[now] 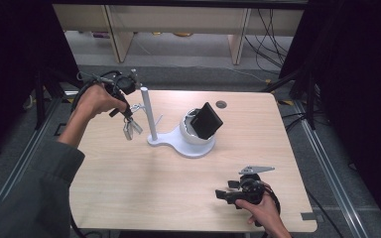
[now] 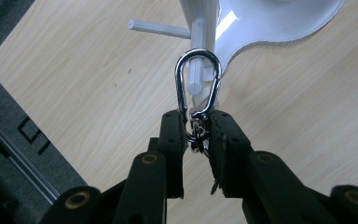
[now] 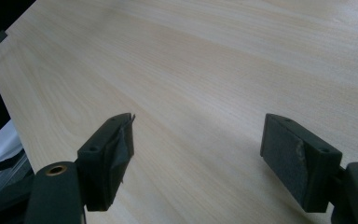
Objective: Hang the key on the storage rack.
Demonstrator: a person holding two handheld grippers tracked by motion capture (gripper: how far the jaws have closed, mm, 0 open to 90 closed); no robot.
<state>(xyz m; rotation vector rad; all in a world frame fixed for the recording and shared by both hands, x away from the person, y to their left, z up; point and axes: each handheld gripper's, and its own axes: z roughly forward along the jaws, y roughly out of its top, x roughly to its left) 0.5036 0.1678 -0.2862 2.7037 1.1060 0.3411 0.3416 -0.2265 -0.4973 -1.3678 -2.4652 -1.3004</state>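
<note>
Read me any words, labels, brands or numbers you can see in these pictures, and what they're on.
None can be read: the carabiner, the white stand, the black device in its cup, the table and both grippers show no legible text.

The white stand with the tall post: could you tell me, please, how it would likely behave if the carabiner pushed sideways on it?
The white stand would probably resist tipping: its base spreads wide and flat on the table. A push high on the thin post might flex it. The smooth base may slide.
</note>
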